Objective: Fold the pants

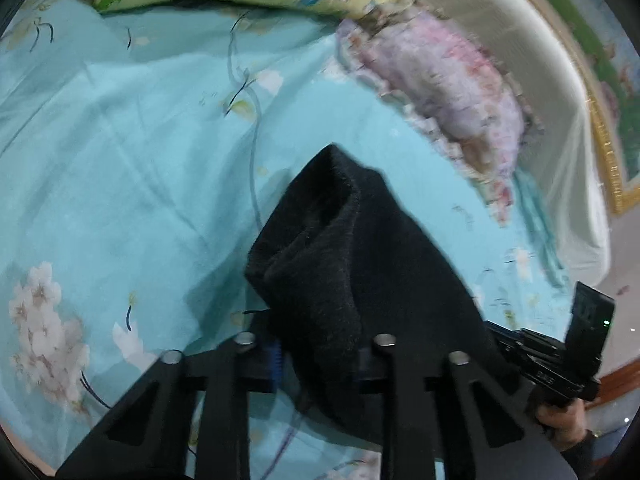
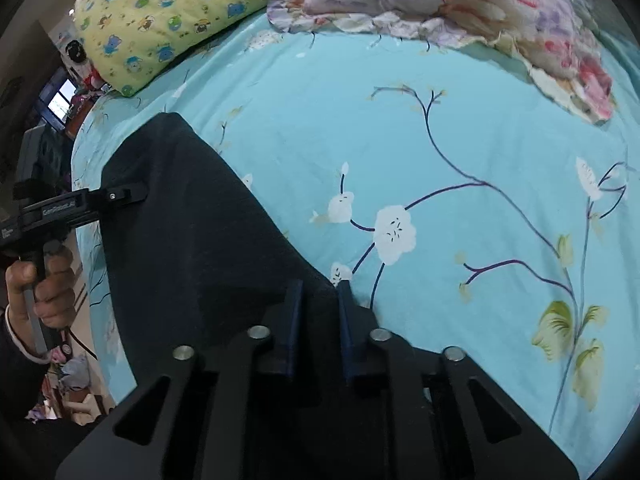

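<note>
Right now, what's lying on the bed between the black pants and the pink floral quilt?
Nothing but bare turquoise bedsheet, printed with flowers, separates the black pants from the pink floral quilt. The right wrist view shows this best.

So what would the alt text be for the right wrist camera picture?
The right gripper pinches black pants, held stretched above a turquoise floral bedsheet. The left gripper grips the cloth's far edge; a yellow pillow lies behind.
</note>
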`<action>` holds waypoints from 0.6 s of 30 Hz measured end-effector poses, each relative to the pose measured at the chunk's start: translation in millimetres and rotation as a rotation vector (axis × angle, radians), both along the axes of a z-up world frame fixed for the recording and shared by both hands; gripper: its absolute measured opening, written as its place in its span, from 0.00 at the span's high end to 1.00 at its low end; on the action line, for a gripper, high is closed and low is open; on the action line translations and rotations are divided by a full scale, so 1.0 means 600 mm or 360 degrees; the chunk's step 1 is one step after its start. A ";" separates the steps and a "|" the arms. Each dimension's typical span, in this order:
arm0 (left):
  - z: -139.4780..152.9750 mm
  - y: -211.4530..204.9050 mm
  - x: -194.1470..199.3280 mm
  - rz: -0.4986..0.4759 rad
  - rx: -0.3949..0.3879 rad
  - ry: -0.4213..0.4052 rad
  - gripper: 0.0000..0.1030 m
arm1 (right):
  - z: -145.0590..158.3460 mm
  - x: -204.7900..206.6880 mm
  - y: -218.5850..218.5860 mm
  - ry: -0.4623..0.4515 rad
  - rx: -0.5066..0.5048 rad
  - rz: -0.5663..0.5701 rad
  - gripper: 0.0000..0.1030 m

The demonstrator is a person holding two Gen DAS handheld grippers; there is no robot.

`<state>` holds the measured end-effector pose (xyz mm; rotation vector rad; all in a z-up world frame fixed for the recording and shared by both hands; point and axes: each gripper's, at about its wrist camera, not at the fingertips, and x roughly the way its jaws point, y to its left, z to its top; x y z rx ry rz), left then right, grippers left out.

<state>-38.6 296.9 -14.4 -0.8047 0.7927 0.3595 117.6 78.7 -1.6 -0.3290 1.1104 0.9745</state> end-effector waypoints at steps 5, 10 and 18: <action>0.043 -0.003 -0.025 -0.0038 0.0033 -0.0140 0.82 | 0.058 -0.002 -0.025 -0.0137 0.0131 -0.0118 0.89; 0.053 -0.004 -0.024 -0.0090 0.0129 -0.0142 0.82 | 0.081 -0.006 -0.021 -0.0306 0.0133 -0.0205 0.91; 0.000 -0.001 -0.001 -0.0124 0.0193 0.0014 0.77 | 0.027 0.002 0.009 -0.0342 0.0019 -0.0260 0.91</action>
